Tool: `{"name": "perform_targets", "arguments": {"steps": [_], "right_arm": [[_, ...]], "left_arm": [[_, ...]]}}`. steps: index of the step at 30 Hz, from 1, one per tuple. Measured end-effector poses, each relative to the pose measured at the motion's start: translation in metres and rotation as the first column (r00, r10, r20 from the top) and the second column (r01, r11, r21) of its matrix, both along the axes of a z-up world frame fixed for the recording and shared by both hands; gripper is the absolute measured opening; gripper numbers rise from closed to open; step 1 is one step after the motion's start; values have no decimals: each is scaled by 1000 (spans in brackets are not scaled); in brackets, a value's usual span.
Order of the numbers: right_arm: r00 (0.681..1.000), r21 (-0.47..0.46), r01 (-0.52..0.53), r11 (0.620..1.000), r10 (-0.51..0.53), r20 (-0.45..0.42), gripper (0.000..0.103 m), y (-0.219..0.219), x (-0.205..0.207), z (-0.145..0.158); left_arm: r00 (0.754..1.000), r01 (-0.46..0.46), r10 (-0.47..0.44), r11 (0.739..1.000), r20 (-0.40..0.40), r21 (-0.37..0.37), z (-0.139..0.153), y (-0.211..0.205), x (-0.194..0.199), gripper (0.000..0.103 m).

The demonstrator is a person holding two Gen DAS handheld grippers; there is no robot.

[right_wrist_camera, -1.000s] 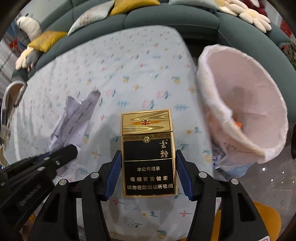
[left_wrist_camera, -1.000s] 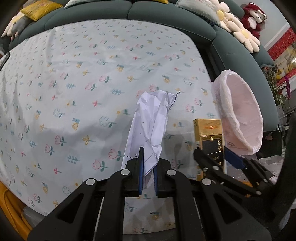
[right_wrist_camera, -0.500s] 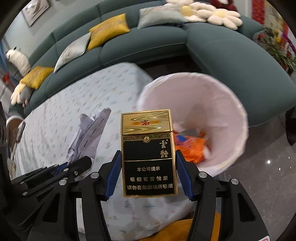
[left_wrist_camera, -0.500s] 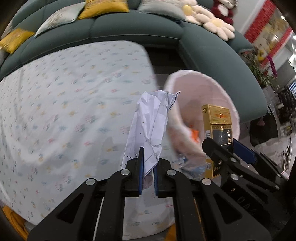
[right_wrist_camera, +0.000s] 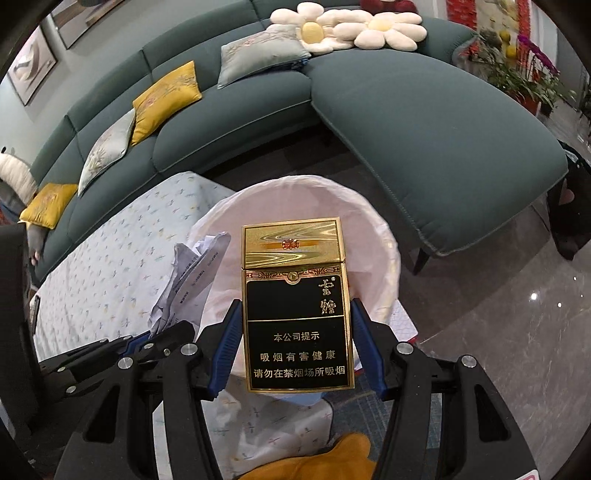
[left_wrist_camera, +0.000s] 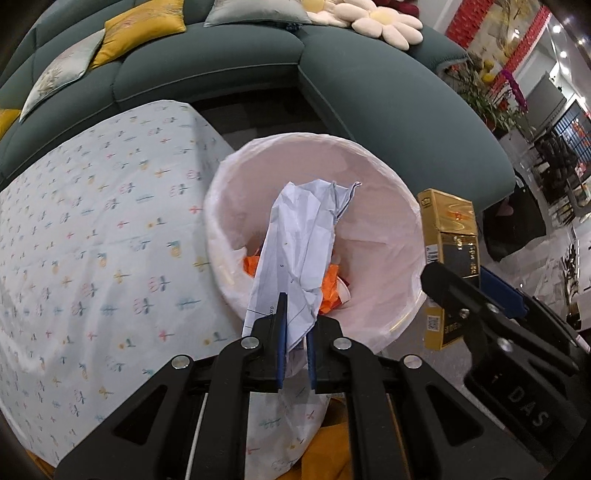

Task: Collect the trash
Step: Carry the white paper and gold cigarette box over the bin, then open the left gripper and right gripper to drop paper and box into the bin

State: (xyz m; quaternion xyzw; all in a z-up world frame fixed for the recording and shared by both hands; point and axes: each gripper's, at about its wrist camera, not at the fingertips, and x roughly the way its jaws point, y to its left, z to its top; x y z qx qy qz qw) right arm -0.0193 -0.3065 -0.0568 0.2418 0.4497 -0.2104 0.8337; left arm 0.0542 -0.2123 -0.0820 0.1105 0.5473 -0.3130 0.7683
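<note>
The left hand-held gripper (left_wrist_camera: 295, 332) is clenched on a crumpled white sheet of paper (left_wrist_camera: 303, 251). The paper sticks up from between the blue pads and hangs over the open mouth of the round bin with a pale pink plastic liner (left_wrist_camera: 229, 192). Down inside the bin lie some orange scraps (left_wrist_camera: 330, 291).

The right hand-held gripper (right_wrist_camera: 297, 343) is grasping a gold and black cigarette box (right_wrist_camera: 295, 310) by its two long sides. The box stands upright between the blue pads. In the right wrist view it is in front of the bin (right_wrist_camera: 384, 236) and covers much of the opening. In the left wrist view the box (left_wrist_camera: 448, 258) is just beside the bin's right rim, with the right hand-held gripper (left_wrist_camera: 476, 291) below it.

The bin stands just beside the worktop with a light blue flowered cloth (left_wrist_camera: 92, 229); the worktop is on the bin's left. Behind the bin curves a dark green sofa (right_wrist_camera: 406, 110). Yellow and grey cushions (right_wrist_camera: 166, 99) and white flower-shaped pillows (right_wrist_camera: 369, 26) rest on the sofa.
</note>
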Motion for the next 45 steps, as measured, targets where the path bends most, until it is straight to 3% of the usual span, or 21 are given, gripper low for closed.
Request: {"name": "perform_targets", "arguments": {"steps": [7, 9, 10, 17, 41, 45], "right_arm": [[1000, 18, 30, 999, -30, 2, 56, -16, 3, -8], [999, 22, 34, 999, -34, 4, 56, -18, 3, -8], [999, 23, 34, 999, -34, 4, 56, -20, 4, -9], [1000, 20, 17, 1000, -17, 5, 56, -20, 12, -9], [999, 7, -39, 999, 39, 5, 57, -4, 33, -6], [999, 2, -48, 999, 48, 10, 57, -1, 34, -2]], "left_arm": [[1000, 27, -27, 999, 9, 19, -7, -23, 2, 13], [1000, 19, -20, 1000, 12, 21, -7, -25, 4, 31], [1000, 11, -12, 1000, 20, 20, -7, -25, 4, 32], [999, -39, 38, 999, 24, 24, -8, -13, 14, 32], [997, -68, 66, 997, 39, 47, -11, 4, 18, 32], [996, -82, 79, 995, 50, 59, -11, 10, 18, 38]]}}
